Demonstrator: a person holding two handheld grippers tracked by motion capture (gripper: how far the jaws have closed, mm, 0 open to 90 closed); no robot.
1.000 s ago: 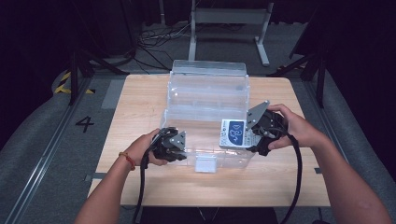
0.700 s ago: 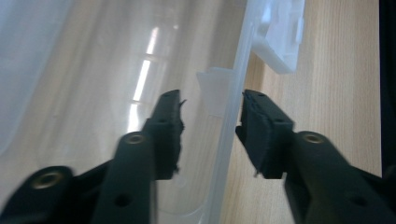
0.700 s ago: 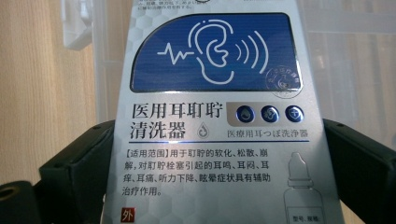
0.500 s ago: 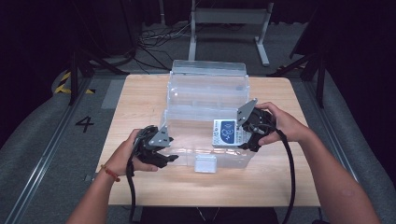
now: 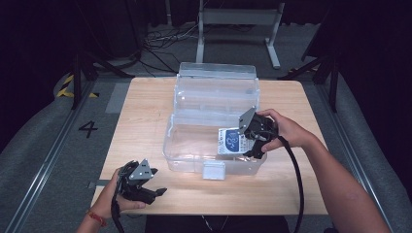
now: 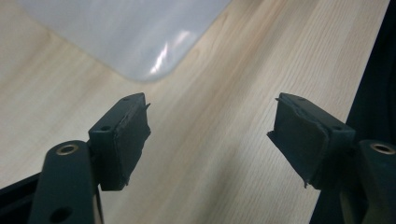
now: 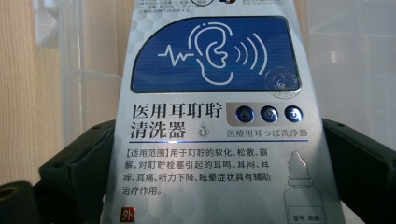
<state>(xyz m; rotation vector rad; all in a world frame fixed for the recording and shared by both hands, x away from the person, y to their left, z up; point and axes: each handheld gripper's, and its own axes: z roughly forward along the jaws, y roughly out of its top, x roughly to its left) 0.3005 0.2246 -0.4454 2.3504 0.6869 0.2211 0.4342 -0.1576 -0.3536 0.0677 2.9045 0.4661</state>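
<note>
A clear plastic bin (image 5: 180,154) with its lid (image 5: 216,87) swung open stands mid-table. My right gripper (image 5: 248,141) is shut on a silver and blue box (image 5: 233,141) with an ear picture, and holds it over the bin's right side. In the right gripper view the box (image 7: 212,121) sits between the two black jaws, its printed face toward the camera. My left gripper (image 5: 154,187) is open near the table's front left corner, away from the bin. Its view has bare wood between the pads (image 6: 123,140) and a corner of the bin (image 6: 140,42) beyond.
The wooden table (image 5: 141,121) has free room left and right of the bin. A white latch (image 5: 214,171) sticks out from the bin's front wall. A grey floor with a "4" mark (image 5: 87,128) lies to the left, and a metal stand (image 5: 238,19) behind the table.
My left gripper has drawn back from the bin's front left to the table's front left corner. My right gripper, still holding the box, has shifted slightly over the bin.
</note>
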